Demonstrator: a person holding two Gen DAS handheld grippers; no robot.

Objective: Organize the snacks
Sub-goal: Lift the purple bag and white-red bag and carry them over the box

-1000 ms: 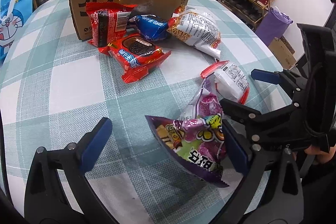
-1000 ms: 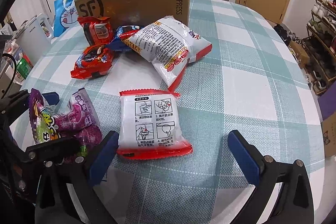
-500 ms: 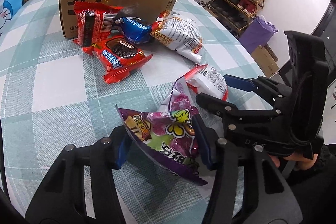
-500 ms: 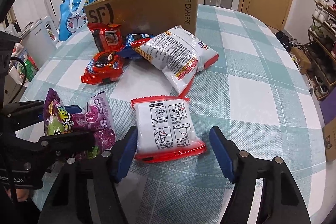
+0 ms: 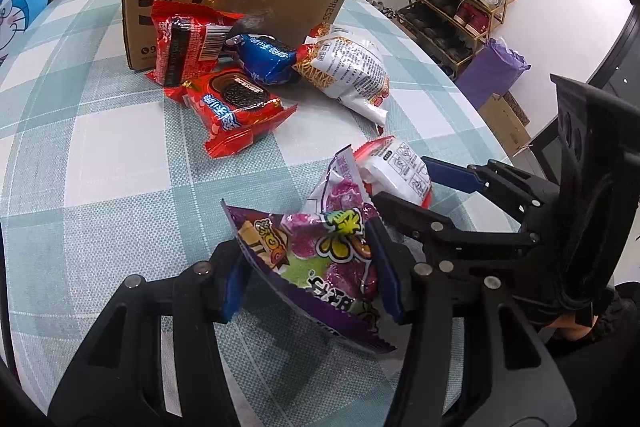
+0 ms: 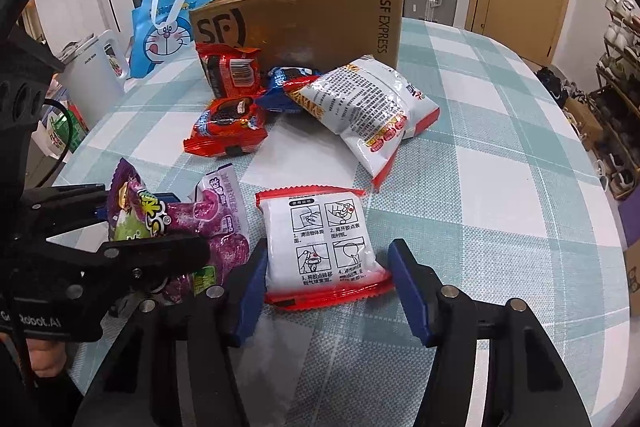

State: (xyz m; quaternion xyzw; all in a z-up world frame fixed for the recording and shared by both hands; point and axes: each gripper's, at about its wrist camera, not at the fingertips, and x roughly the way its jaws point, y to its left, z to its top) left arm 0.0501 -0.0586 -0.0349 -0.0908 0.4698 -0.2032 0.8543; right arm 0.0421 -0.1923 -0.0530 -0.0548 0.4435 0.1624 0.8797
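- Broadly, the checked tablecloth filled both views, and the open SF Express carton stood at upper centre of the right-wrist frame, its mouth upward; it looked the likely home for the snacks.
- Against its front wall lay a heap: a white noodle bag, two red biscuit packs and a blue one, all well apart from the grippers.
- The left gripper, low centre of its own view, had just been closing and now pinched the purple candy bag across its middle, both blue pads pressed into the crumpled film.
- A lift here would best go straight up before swinging toward the carton, since a second purple packet lay touching it and might drag along.
- The right gripper, bottom centre of its view, had just been closing around the white red-edged sachet; one pad touched its left edge, the other stood just clear, so nothing was gripped yet.
- I judged it should finish closing squarely on the body, not the thin red seam.
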